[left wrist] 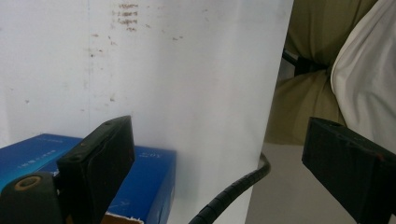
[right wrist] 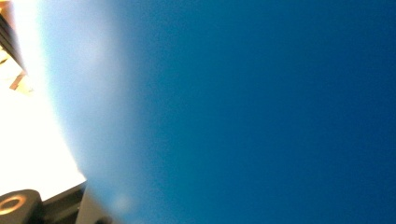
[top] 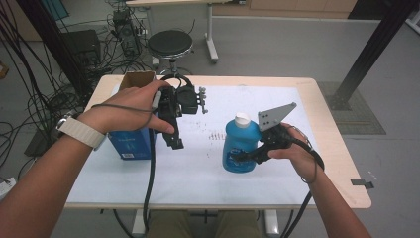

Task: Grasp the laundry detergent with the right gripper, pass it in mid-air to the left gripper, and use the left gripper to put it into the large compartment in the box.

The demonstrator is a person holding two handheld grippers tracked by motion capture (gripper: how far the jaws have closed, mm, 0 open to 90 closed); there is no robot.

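**Right claw grips bottle, left claw spread above box**

The bench (top: 317,99) carries a white sheet, with a blue box (top: 130,144) open-topped near its left edge. Right of centre is the blue bottle (top: 241,146) with a white cap, upright, pinched at its side by the right claw (top: 242,157). The left claw (left wrist: 215,163) hangs beside the box, jaws spread wide with nothing between them.

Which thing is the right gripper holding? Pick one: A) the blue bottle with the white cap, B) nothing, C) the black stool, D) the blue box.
A: in the high view the right gripper is clamped on the side of the blue bottle, and blue crowds its own camera.
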